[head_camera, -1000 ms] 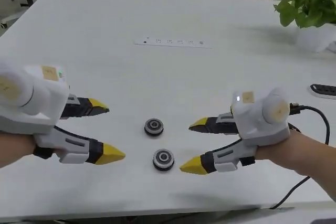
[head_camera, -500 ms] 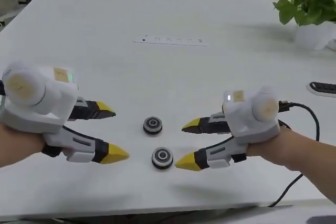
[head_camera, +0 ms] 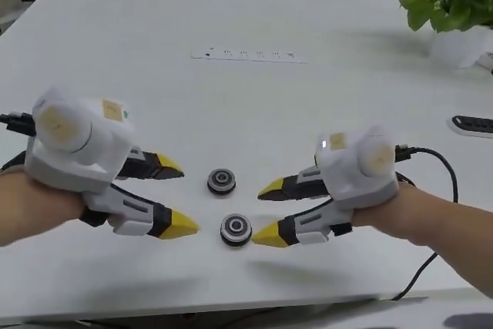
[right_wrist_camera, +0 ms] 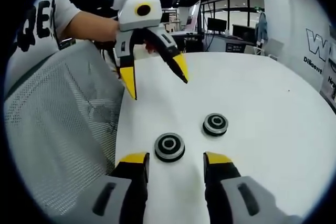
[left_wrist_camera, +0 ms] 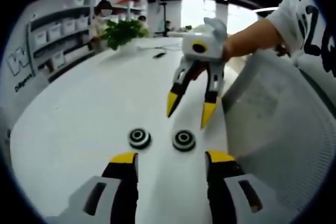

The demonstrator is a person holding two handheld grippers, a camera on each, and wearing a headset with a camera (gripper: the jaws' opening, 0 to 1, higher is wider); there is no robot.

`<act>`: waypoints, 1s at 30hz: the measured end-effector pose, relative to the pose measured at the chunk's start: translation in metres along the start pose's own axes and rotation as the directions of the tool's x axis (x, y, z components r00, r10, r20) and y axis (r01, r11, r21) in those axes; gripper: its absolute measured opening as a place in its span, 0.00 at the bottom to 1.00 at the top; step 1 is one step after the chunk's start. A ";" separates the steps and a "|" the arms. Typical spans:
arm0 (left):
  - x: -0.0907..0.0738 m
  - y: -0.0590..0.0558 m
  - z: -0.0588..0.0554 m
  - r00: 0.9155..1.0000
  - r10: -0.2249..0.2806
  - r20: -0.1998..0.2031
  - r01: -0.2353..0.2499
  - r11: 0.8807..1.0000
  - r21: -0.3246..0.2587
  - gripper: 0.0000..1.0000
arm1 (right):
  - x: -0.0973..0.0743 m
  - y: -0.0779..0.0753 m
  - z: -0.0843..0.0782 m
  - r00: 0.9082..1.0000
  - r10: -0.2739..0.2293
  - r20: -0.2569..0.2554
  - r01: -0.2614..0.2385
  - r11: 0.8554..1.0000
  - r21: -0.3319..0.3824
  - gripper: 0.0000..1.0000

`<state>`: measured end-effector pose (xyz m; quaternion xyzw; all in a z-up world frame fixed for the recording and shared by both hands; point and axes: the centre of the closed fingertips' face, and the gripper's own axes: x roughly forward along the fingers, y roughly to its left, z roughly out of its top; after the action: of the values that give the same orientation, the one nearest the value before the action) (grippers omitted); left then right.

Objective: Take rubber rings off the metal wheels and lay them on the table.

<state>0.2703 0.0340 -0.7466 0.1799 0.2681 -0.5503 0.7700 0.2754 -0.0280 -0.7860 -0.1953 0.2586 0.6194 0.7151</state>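
Two metal wheels with black rubber rings lie flat on the white table (head_camera: 246,113). The near wheel (head_camera: 236,229) (left_wrist_camera: 184,140) (right_wrist_camera: 169,147) sits just off my right gripper's lower tip. The far wheel (head_camera: 222,181) (left_wrist_camera: 140,138) (right_wrist_camera: 215,124) lies a little behind it. My left gripper (head_camera: 177,195) (left_wrist_camera: 172,157) is open to the left of the wheels, jaws pointing at them. My right gripper (head_camera: 264,211) (right_wrist_camera: 176,158) is open on the right, its yellow tips facing the left one, the near wheel just ahead of its jaws.
A white power strip (head_camera: 248,55) lies mid-table farther back. A potted plant (head_camera: 449,5) stands at the far right, and a dark device (head_camera: 472,124) lies at the right edge. A black cable (head_camera: 431,252) trails from my right gripper over the front edge.
Both grippers have drawn inward toward the wheels; the right gripper's tips now sit close beside the near wheel. The wheels have not moved.
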 end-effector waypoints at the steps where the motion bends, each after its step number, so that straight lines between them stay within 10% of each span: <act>1: 0.002 -0.001 0.000 1.000 -0.008 -0.001 0.008 1.000 -0.001 0.52 | 0.001 0.000 0.000 1.000 0.003 0.001 -0.003 1.000 0.002 0.38; 30: 0.040 -0.019 -0.003 0.993 -0.108 -0.047 0.107 0.994 -0.018 0.41 | 0.019 0.007 -0.014 0.997 0.065 -0.047 -0.066 0.998 -0.008 0.22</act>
<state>0.2622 -0.0004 -0.7726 0.1724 0.3000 -0.5843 0.7341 0.2690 -0.0206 -0.8085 -0.2045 0.2784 0.6390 0.6873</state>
